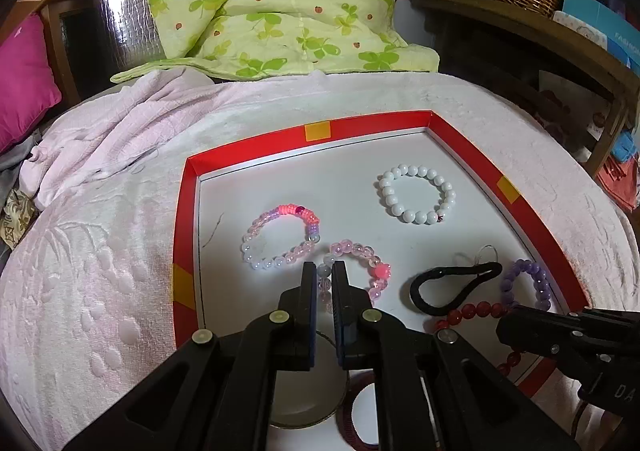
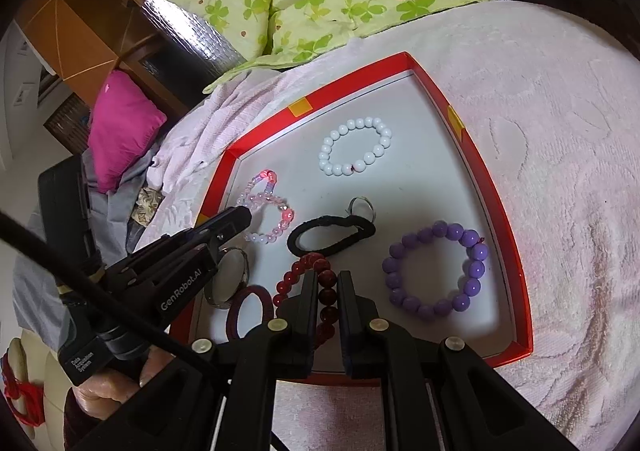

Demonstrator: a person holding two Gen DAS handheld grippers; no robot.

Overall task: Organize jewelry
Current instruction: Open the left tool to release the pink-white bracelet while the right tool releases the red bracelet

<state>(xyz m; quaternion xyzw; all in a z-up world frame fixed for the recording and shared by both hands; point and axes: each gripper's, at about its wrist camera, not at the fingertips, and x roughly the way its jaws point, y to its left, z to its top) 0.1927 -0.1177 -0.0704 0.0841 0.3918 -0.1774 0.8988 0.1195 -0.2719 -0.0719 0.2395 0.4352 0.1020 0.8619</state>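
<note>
Two grippers work red tray (image 1: pixel 532 213): left gripper (image 1: pixel 324 271) nipping pink bracelet (image 1: pixel 360 271), right gripper (image 2: pixel 325 283) clamping red beads (image 2: pixel 320 283) (near edge). Lift slowly, straight up, avoid snagging black band (image 2: pixel 332 233).

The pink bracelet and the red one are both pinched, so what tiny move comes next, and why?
Probably lift both a little. The left hand-held gripper is shut on the pink bracelet, and the right hand-held gripper on the red bracelet. Both still lie in the red tray, beside the black hair tie.
</note>
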